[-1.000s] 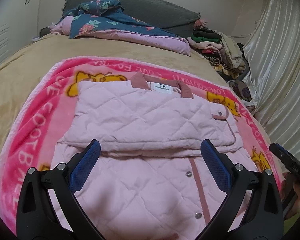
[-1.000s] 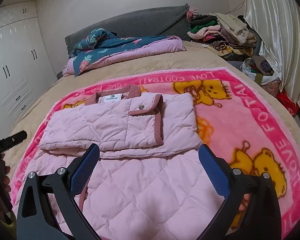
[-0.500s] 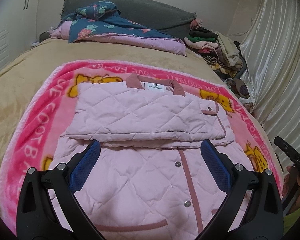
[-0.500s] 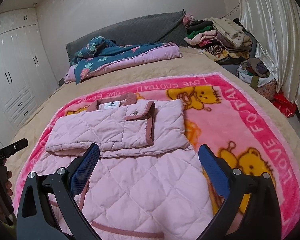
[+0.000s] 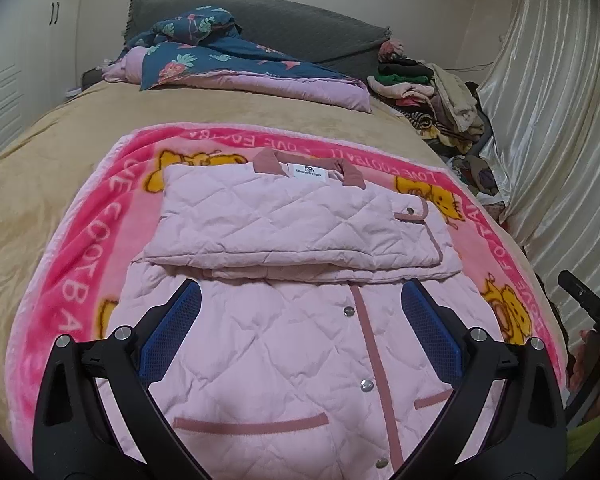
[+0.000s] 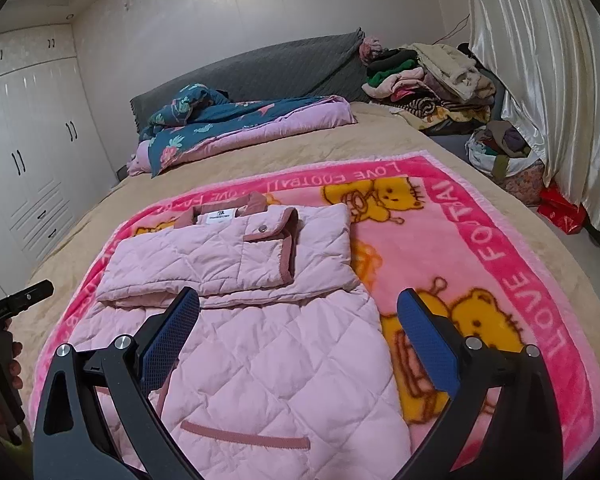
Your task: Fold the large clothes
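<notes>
Left gripper (image 5: pixel 300 332) and right gripper (image 6: pixel 298 330) both gape wide, holding nothing, above the pink quilted jacket (image 5: pixel 300 340), which lies on the pink blanket (image 5: pixel 60 280) with sleeves folded across the chest. Risk: lifting the hem could drag those loose sleeves askew. Blanket border reads "LOVE FOOTBALL"; neck label (image 5: pixel 310 171) illegible.

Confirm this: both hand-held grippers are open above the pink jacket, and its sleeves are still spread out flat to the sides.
Not the sleeves: both views show them folded across the chest of the jacket. The left hand-held gripper and right hand-held gripper are open above it.
</notes>
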